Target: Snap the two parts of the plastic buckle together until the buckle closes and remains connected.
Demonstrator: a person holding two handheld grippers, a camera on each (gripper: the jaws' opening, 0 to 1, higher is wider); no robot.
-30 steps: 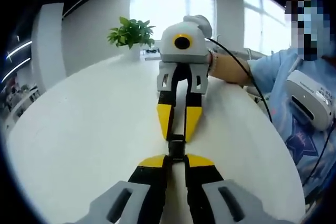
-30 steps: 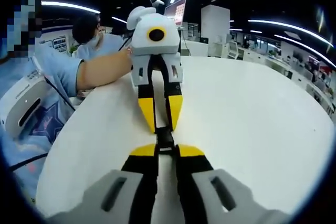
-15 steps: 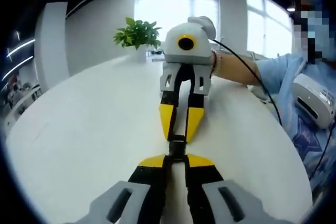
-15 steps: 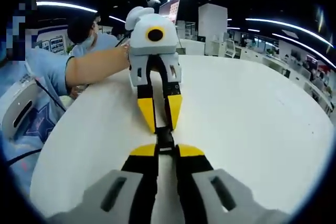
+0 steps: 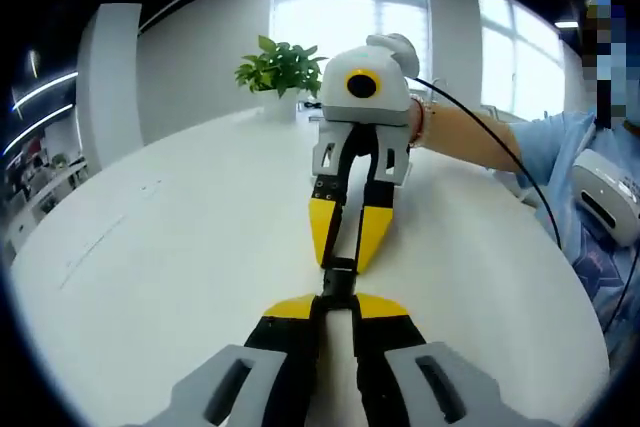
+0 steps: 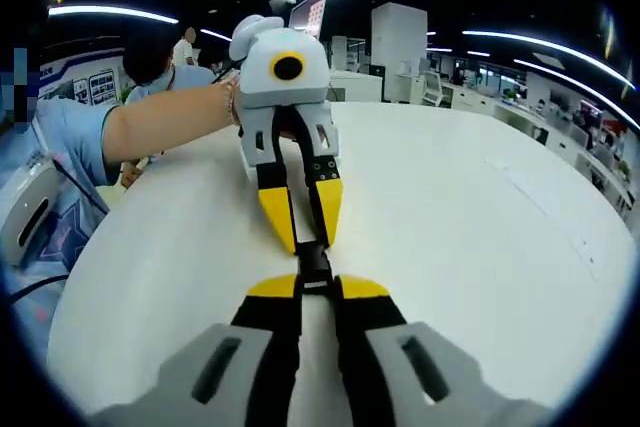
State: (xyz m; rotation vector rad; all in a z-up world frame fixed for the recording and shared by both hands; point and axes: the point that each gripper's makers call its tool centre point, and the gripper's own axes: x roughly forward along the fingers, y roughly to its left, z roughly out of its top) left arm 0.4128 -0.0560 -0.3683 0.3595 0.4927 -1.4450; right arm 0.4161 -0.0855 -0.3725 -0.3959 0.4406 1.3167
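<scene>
1. The buckle is a small black plastic thing, slim and dark, stretched straight between the tips of the two tools just above the white tabletop. From the right gripper view it looks the same: a narrow black strip running tip to tip.
2. The left tool has its yellow-tipped jaws pinched nearly together on the near end of the buckle, only a thin gap between them.
3. The right tool is also squeezed in tight on its own end of the buckle, jaws almost touching.
4. Each tool faces the other head on, so the buckle sits dead ahead of both, right at the tips. The opposite tool's yellow tips close in on the far end.
5. I can't really make out a seam or prongs on the buckle; it's too small and dark, so I can't tell if the halves are clicked in.
6. Past the right tool, in the left gripper view, there's a potted plant at the far edge of the tabletop, and a person's forearm comes in behind it.
</scene>
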